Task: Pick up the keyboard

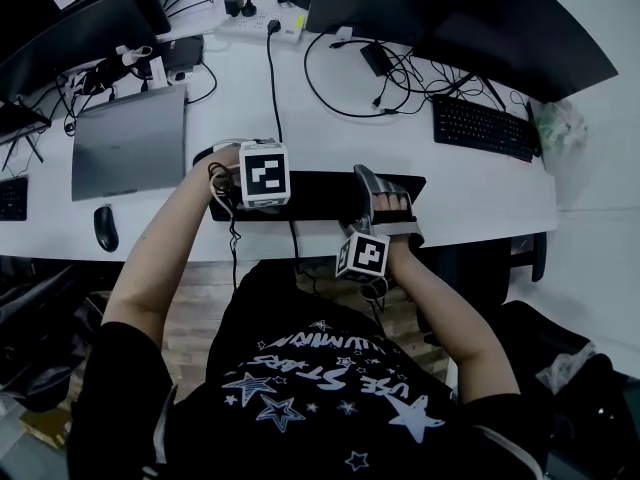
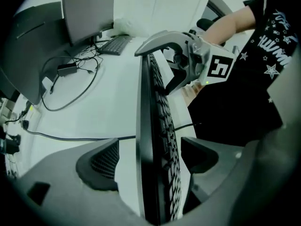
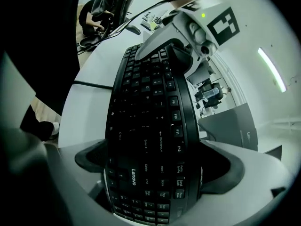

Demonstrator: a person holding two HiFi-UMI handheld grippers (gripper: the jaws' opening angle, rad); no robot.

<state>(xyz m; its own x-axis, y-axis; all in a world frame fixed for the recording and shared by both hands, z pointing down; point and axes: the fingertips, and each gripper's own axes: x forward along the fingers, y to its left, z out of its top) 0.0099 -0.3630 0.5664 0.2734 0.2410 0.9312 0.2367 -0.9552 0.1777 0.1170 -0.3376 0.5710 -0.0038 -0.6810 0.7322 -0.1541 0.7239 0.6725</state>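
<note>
A black Lenovo keyboard (image 1: 320, 196) (image 3: 150, 117) is near the front of the white desk (image 1: 400, 148), tilted up with its keys toward the person. In the left gripper view the keyboard (image 2: 153, 126) shows edge-on. My left gripper (image 1: 240, 196) (image 2: 150, 157) straddles its left end. A strip of desk shows between the left pad (image 2: 101, 164) and the keyboard's underside, so the jaws stand open. My right gripper (image 1: 365, 183) (image 3: 157, 166) holds the right end, the keyboard filling the space between its jaws. Each gripper shows in the other's view: the right gripper (image 2: 160, 65) and the left gripper (image 3: 171, 44).
A second keyboard (image 1: 483, 128) lies at the back right under a large monitor (image 1: 460, 18). A closed grey laptop (image 1: 128, 140) and a mouse (image 1: 105, 228) sit to the left. Cables (image 1: 330, 98) and a power strip (image 1: 265, 28) lie behind. The desk's front edge is just below the grippers.
</note>
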